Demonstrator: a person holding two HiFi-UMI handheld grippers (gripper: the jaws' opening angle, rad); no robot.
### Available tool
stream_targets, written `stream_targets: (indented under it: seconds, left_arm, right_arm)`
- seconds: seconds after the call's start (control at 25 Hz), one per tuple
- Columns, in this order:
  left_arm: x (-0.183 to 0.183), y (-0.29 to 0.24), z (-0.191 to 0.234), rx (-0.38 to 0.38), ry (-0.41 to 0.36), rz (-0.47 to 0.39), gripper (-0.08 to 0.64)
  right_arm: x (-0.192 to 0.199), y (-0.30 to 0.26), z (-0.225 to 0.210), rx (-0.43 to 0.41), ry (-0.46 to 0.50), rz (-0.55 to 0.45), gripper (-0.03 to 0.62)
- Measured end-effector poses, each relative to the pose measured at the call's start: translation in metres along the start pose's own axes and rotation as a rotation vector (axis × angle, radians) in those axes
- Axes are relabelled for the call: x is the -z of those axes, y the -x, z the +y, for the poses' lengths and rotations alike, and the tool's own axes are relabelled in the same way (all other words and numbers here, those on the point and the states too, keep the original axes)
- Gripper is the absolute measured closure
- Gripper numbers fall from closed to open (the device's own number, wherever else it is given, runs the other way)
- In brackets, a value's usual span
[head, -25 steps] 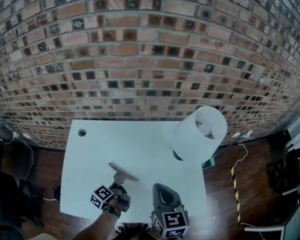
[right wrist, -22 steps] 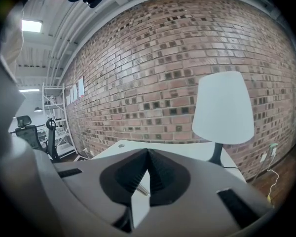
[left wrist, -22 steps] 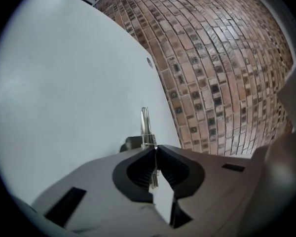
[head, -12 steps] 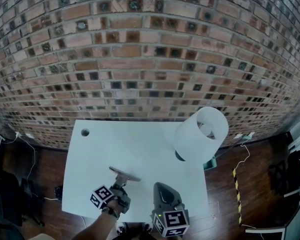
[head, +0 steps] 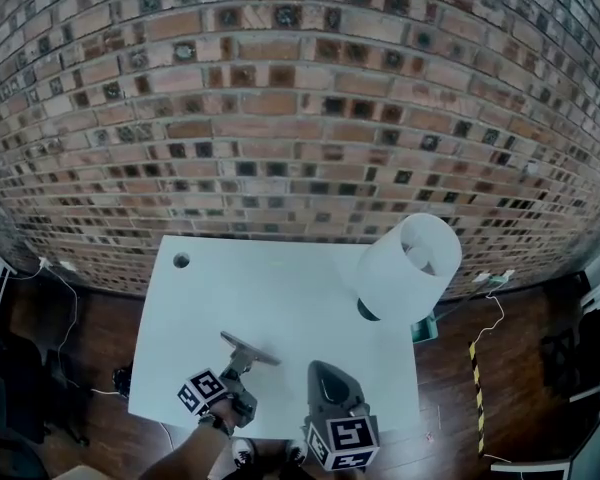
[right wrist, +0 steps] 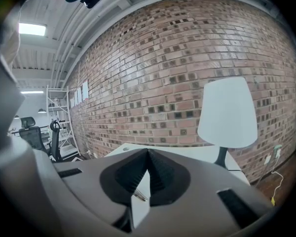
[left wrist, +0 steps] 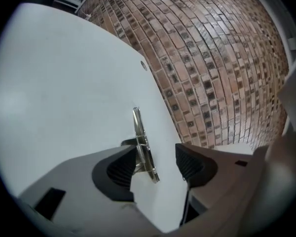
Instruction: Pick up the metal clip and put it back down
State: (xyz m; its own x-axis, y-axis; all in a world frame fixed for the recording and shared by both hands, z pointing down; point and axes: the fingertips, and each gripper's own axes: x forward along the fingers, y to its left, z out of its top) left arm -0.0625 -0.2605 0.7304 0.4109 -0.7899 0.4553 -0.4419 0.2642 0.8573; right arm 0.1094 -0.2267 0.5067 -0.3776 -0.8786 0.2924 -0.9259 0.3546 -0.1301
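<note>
Head view: a white tabletop (head: 280,298) stands in front of a brick wall (head: 280,118). A hand (head: 232,406), its forearm entering from the bottom of the picture, holds the left gripper (head: 240,366) slanted down and aimed toward the tabletop's far edge. The jaws have just been opening. The metal clip (head: 248,348) lies at their tips on the tabletop, near the front edge and left of its middle. This looks like the release: the clip seems to be set back down, so probably only drawing the gripper away remains. The right gripper (head: 322,371) sits just beside it near the front edge, also pointing away. A white lamp (head: 408,268) stands by the right edge.

Left gripper view: the jaws gape wide. The clip rests lengthwise between them on the white surface, close against the left pad (left wrist: 119,169) and well apart from the other. Nothing squeezes it.

Right gripper view: the jaws meet tip to tip and grip nothing. A sliver of metal shows through the gap beneath them; what it is cannot be told.
</note>
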Motion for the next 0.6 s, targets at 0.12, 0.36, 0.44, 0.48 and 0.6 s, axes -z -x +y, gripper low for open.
stream_targets:
  seconds: [0.12,0.36,0.44,0.48,0.6]
  left_arm:
    - [-0.003,0.009,0.002,0.004,-0.019,-0.027,0.301]
    - [-0.019,0.035,-0.016,0.048,-0.232,-0.078,0.335]
    - [-0.027,0.044,-0.031,0.055,-0.366,-0.079,0.389]
    - [-0.032,0.049,-0.04,0.056,-0.436,-0.085,0.423]
    - [-0.048,0.064,-0.078,0.064,-0.681,-0.119,0.556]
  right_arm:
    - [0.002,0.004,0.0,0.001,0.004,0.002,0.611]
    - [-0.007,0.009,-0.002,0.0,0.011,-0.021,0.611]
    - [-0.013,0.01,0.0,-0.007,0.011,-0.035,0.611]
    - [-0.016,0.011,0.002,-0.012,0.011,-0.043,0.611]
    - [-0.028,0.011,0.007,-0.026,0.016,-0.069,0.611]
